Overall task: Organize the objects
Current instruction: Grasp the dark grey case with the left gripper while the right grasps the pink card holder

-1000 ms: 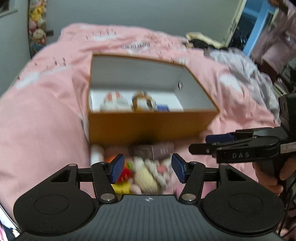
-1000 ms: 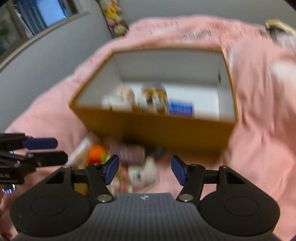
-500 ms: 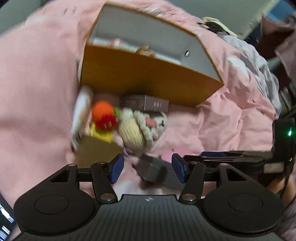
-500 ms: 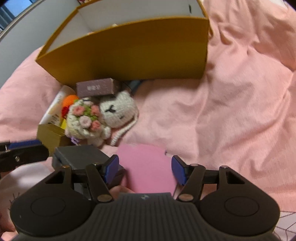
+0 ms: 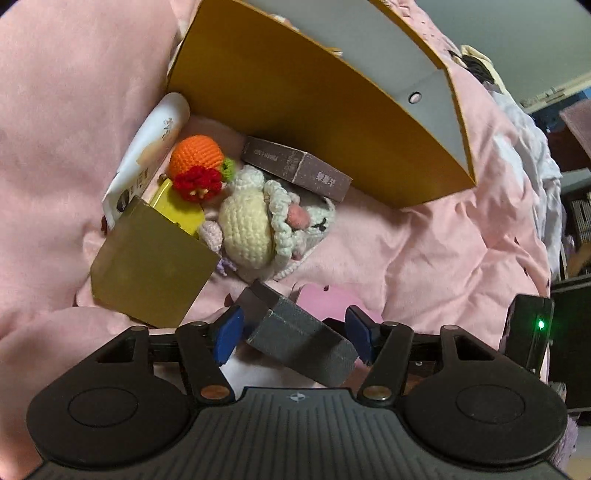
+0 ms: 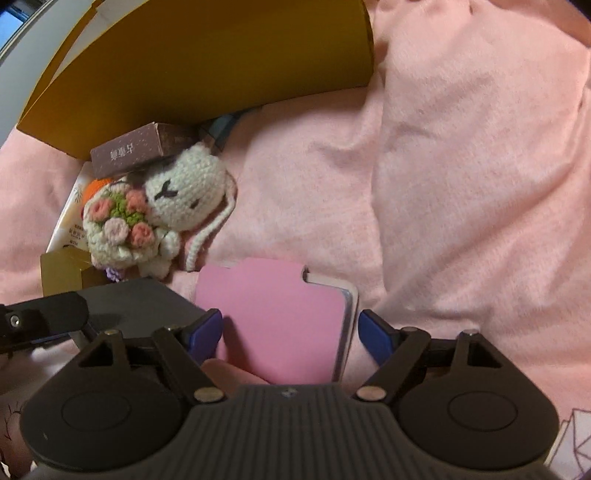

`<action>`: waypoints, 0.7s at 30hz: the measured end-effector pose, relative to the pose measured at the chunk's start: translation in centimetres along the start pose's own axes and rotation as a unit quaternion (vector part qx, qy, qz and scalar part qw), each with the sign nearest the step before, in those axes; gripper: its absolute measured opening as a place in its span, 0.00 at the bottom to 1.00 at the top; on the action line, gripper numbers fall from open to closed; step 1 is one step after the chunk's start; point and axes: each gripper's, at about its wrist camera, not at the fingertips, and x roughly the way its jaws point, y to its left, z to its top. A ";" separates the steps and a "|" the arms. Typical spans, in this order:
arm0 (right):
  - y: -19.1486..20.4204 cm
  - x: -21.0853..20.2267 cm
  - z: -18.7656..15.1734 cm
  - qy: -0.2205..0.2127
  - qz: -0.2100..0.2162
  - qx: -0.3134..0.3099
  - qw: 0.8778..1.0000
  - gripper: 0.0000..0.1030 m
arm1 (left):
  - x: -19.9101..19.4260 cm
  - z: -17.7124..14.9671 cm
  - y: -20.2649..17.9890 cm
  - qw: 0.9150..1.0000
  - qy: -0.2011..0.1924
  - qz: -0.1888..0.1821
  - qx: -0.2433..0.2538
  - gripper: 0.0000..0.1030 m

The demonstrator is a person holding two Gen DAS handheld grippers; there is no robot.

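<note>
Both hand-held grippers pointing steeply down at pink bed (image 6: 461, 166), jaws opening. Left hand-held gripper (image 5: 293, 334) straddles grey box (image 5: 299, 338); right hand-held gripper (image 6: 290, 330) straddles pink case (image 6: 273, 317), pads clear. Crochet toys (image 5: 258, 225), small boxes crowd orange box (image 5: 314, 110) wall.

A rumpled pink duvet (image 5: 424, 251) covers the bed, creased into soft folds, and fills most of the right wrist view too (image 6: 461, 166). At its far right edge in the left wrist view lies a heap of white-grey bedding (image 5: 532, 147). Beyond it rises a plain grey wall (image 5: 517, 33). Near the duvet's far edge sits a small dark and cream item (image 5: 474, 62), too small to identify.
</note>
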 end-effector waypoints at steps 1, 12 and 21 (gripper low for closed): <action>0.0 0.1 0.0 0.001 0.002 0.000 1.000 0.79 | 0.3 0.1 0.0 1.000 0.002 0.004 -0.002 0.70; 1.8 -1.7 -0.8 -0.029 -0.028 -0.043 0.998 0.48 | 1.3 -0.5 0.0 1.000 0.000 0.022 0.018 0.41; 4.1 -5.8 -0.9 -0.069 0.029 -0.093 0.993 0.31 | -0.1 -0.6 -0.4 0.999 0.003 -0.027 0.046 0.30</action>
